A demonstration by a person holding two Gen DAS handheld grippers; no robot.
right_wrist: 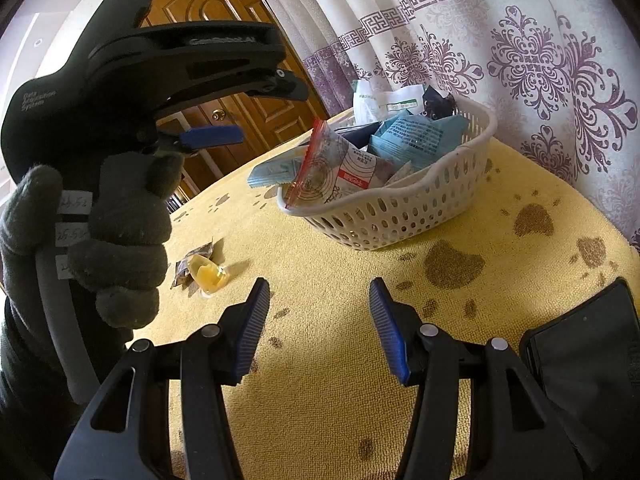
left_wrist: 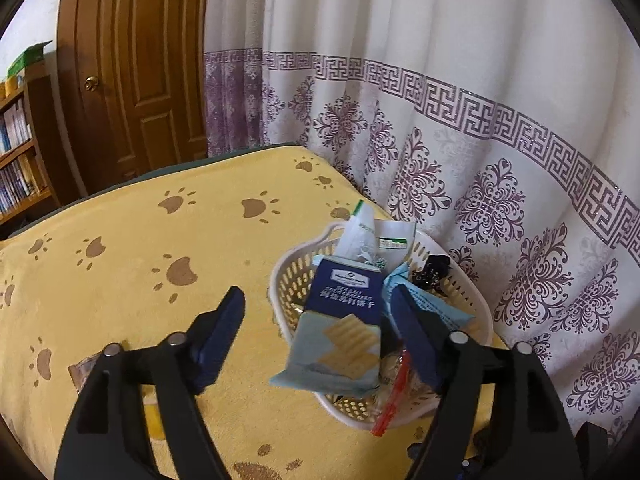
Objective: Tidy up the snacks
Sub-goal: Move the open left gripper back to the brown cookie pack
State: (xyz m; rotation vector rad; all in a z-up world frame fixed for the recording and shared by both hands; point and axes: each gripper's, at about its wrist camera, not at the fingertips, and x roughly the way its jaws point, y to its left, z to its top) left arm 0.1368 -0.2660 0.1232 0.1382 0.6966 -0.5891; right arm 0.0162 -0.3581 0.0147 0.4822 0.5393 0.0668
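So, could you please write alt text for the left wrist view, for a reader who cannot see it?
The open left gripper hovers over a white perforated plastic basket heaped with snack packets, a navy and pale blue cracker packet lying on top. The basket sits on a yellow paw-print cloth beside a white and purple patterned curtain.

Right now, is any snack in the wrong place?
Yes. One small jelly snack lies alone on the yellow cloth, outside the white basket. A blue cracker packet also hangs over the basket's rim.
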